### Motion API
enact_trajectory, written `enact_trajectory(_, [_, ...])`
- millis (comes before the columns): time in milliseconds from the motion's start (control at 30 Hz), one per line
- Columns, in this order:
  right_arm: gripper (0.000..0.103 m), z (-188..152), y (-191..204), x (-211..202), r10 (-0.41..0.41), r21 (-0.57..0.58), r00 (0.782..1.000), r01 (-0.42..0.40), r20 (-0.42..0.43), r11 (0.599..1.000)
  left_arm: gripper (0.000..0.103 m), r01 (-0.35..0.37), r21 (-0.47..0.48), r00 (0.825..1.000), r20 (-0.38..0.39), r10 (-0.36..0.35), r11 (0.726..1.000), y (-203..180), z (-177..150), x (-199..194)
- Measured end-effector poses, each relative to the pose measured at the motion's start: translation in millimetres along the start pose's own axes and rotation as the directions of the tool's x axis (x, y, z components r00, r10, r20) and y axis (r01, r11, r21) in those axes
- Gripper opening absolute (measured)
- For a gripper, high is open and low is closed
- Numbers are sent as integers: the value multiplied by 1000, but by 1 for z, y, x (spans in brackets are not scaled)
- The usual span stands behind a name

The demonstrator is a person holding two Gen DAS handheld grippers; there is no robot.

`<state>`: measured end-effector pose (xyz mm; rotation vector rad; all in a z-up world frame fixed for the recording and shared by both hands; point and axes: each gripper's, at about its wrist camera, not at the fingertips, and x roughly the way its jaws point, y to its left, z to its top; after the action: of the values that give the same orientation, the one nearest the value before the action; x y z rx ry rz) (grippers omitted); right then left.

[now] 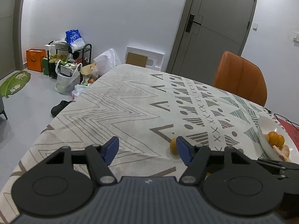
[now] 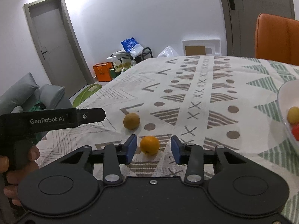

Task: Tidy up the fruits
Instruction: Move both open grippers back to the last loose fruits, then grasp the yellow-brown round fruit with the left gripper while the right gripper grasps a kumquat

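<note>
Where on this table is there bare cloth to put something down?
The zigzag-patterned cloth left of the loose fruit is bare up to the far edge. So is the far band of the table toward the orange chair. It is crowded near the front: brownish fruit, orange, white bowl.

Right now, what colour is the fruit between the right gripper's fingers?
Orange fruit; the right wrist view shows it best.

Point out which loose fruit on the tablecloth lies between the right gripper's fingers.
The bright orange; the duller yellow-brown fruit sits farther off, outside the right gripper.
</note>
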<state>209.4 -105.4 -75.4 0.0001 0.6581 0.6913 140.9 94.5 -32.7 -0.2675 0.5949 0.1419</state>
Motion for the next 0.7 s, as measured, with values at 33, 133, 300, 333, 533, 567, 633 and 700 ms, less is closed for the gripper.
enact_trajectory(33, [31,0,0,2,5,0,1000,-5,-4,1000,66,2,1,1000,-2,-2,1000,-1,0,1])
enact_trajectory(133, [22,-3,1,6,26,-2,999,-26,-19,1000,66,9,6,1000,-10,-9,1000,-4,-1,6])
enact_trajectory(300, [22,0,-3,2,14,-5,1000,-14,-3,1000,60,24,19,999,-24,-24,1000,-12,-1,14])
enact_trajectory(333, [22,1,-4,1,10,-1,1000,-10,0,1000,59,29,20,999,-27,-29,999,-14,-1,16])
enact_trajectory(533, [22,4,-14,-7,-16,15,1000,15,14,1000,57,49,32,998,-38,-48,998,-25,0,24])
enact_trajectory(567, [22,5,-15,-8,-19,18,1000,18,17,1000,57,51,34,998,-38,-50,998,-27,0,25])
enact_trajectory(633, [22,4,-19,-12,-25,24,999,24,25,999,55,53,34,998,-36,-52,998,-29,0,26])
enact_trajectory(700, [22,5,-22,-15,-33,33,999,32,31,999,51,53,32,998,-41,-52,998,-32,0,30])
